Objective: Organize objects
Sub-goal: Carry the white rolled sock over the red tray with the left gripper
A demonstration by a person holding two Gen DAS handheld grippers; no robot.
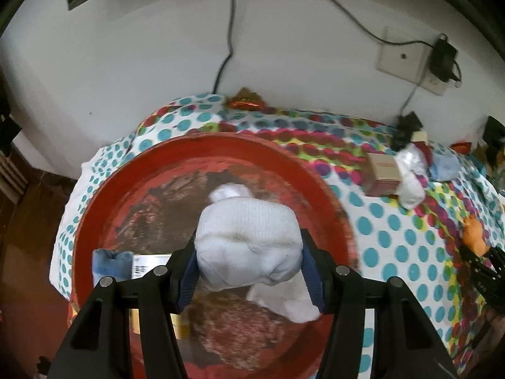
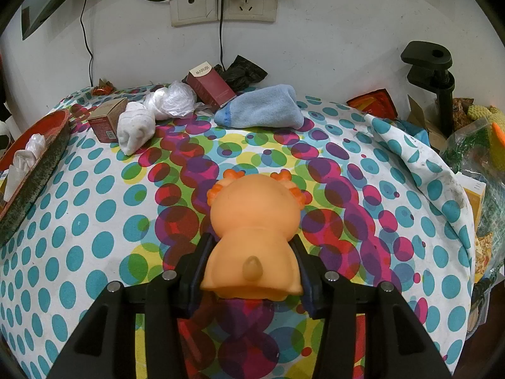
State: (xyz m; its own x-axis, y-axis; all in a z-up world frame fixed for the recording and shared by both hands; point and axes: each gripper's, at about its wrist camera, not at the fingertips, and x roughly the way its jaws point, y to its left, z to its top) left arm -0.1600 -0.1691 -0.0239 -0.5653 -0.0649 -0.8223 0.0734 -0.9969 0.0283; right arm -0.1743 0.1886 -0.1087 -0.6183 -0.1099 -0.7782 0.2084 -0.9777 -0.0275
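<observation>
Right wrist only: blue sock (image 2: 262, 110), clamp (image 2: 435, 79)

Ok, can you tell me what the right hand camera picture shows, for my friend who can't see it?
The right gripper is squeezing an orange rubber toy animal from behind, above a tablecloth covered in colourful dots. Further back by the wall lie a blue sock, a white sock and two small boxes.

A lived-in home room is shown: a table draped in a polka-dot cloth (image 2: 94, 221) is set against a white wall, where wall sockets (image 2: 224, 3) are fitted, and socks (image 2: 262, 110), small boxes (image 2: 210, 85) and snack packets (image 2: 372, 102) are scattered about.
</observation>
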